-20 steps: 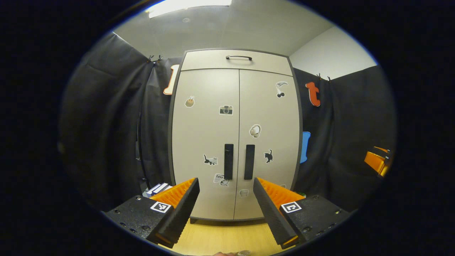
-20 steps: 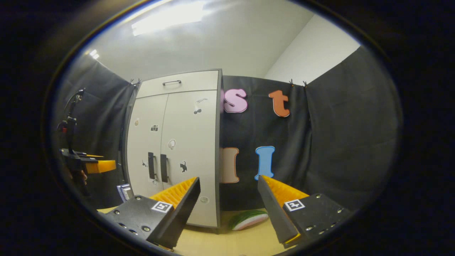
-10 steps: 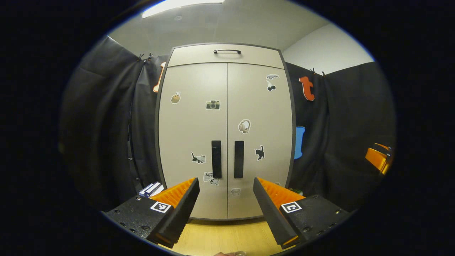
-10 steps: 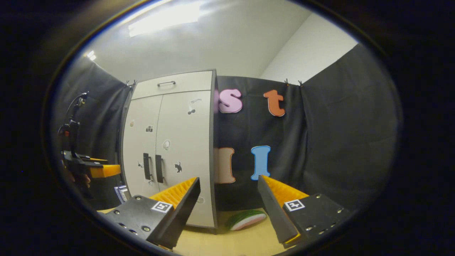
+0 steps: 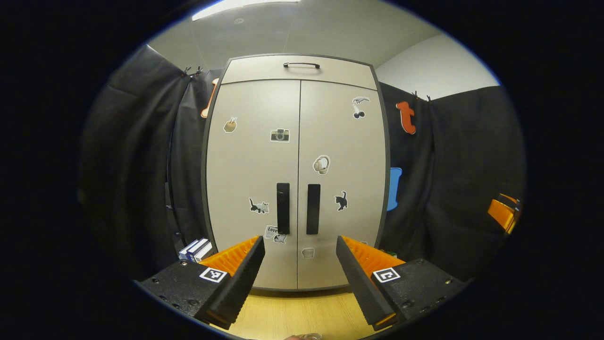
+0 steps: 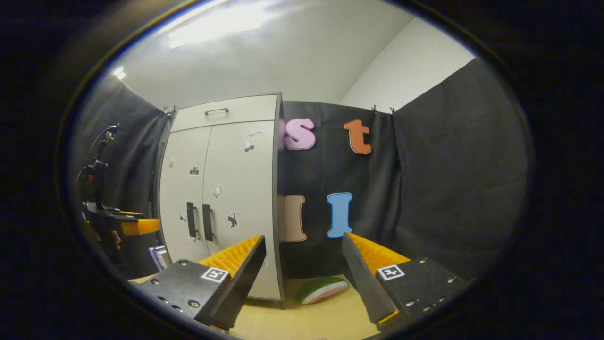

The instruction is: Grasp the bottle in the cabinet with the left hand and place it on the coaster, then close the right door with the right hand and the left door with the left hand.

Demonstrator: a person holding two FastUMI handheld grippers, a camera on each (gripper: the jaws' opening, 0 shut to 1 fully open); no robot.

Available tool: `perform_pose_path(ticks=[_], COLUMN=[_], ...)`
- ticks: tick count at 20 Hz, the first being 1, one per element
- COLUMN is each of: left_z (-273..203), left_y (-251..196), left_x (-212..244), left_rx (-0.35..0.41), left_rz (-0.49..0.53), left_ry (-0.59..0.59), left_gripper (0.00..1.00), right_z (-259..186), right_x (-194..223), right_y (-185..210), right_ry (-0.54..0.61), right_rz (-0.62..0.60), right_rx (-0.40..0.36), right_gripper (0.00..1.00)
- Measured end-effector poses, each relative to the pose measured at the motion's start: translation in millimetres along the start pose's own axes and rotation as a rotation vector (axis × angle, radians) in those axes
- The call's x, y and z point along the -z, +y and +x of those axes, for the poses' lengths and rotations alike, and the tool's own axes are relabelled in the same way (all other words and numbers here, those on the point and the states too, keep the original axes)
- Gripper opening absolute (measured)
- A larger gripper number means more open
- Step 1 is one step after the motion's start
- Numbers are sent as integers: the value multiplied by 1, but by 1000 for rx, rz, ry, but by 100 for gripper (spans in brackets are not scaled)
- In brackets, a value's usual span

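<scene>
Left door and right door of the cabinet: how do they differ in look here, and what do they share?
In the left gripper view, the left door carries a cup-like sticker, a camera sticker and a pale cat sticker, while the right door has cherries, a round headphone-like sticker and a black cat. The left door's handle sits at its right edge; the right door's handle sits at its left edge. Both doors are shut, pale and matching in shape.
</scene>
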State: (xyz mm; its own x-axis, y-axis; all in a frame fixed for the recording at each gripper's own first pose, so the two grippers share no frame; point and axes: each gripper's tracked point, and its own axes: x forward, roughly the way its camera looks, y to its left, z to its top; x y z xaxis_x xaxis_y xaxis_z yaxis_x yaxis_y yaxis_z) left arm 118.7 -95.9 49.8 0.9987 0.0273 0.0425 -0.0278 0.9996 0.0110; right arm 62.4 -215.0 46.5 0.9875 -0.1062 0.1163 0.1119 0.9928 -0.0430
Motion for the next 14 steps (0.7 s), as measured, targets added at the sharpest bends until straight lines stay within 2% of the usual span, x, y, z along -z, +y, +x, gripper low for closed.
perform_pose_path(ticks=[14], left_z=[-9], left_y=[6], left_x=[-2], left_rx=[-12], left_rz=[24], left_ry=[-5], left_gripper=[96], right_z=[-6], right_x=[0], right_y=[0], right_ry=[-6], right_rz=[35], right_rx=[20], right_gripper=[99])
